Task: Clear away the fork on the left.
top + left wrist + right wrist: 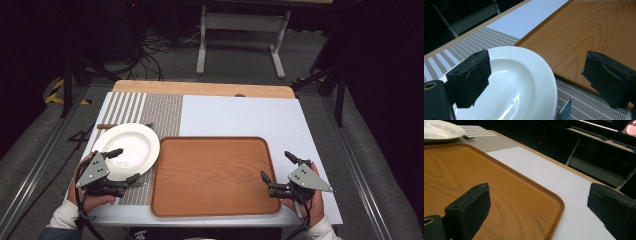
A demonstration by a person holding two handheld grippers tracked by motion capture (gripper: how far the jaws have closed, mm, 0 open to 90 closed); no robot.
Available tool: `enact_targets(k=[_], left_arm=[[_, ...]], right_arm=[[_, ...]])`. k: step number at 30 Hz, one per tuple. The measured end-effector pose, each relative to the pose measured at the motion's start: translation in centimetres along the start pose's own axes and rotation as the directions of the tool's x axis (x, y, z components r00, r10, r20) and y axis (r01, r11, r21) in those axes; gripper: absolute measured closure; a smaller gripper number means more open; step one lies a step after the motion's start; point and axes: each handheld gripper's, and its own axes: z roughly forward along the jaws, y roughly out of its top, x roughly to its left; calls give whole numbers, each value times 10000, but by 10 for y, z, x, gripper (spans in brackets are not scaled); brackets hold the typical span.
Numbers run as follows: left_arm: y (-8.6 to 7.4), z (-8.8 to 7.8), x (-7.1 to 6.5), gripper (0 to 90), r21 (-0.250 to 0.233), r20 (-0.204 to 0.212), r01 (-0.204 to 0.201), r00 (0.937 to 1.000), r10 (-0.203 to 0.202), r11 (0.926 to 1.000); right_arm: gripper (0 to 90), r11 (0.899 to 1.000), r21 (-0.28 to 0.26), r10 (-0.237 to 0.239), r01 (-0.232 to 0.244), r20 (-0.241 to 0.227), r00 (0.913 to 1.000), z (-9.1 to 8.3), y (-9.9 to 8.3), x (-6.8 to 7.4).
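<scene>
While wide apart, left gripper (122, 165) jaws straddle the plate (131, 148) rim.

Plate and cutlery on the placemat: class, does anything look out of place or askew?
Yes. The white plate lies on top of cutlery: a wooden handle pokes out at its far left, a knife tip beside its near edge. Nothing looks spilled or damaged.

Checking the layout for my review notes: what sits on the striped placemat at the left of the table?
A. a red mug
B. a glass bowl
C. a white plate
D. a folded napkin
C: a white plate lies on the placemat, just left of the wooden tray, with the open left gripper at its near edge.
</scene>
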Motion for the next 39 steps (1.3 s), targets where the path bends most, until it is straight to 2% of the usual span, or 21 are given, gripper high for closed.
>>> enact_targets(k=[7,12,16,17,18,23,36,39], left_arm=[[0,3,-3,85,-32,114,-62,9999,62,10000],[1,-1,-3,84,-167,46,-73,10000,74,9998],[-1,-2,-1,84,-32,-12,14,10000,-14,10000],[-1,-2,-1,91,95,-221,86,9997,-84,9999],[-1,-2,-1,92,101,-243,81,9997,-78,9999],[0,-1,-2,97,193,-150,-37,9999,40,9998],[2,-8,7,91,192,-355,-108,9993,115,9998],[2,-11,13,84,313,-397,129,9991,-116,9994]], right_arm=[[54,9992,-183,358,-355,164,9992,-3,-3,-5],[54,9987,-102,498,-498,9,9988,0,-6,-6],[54,9990,-114,442,-442,-33,9990,2,-5,-5],[54,9992,-35,403,-403,-89,9992,4,-6,-4],[53,9993,-15,371,-371,-121,9992,4,-6,-4],[52,9996,-3,281,-281,-180,9994,4,-6,-3],[51,9998,-56,209,-210,-173,9996,3,-6,-3],[51,9997,3,252,-252,-168,9995,3,-7,-4]])
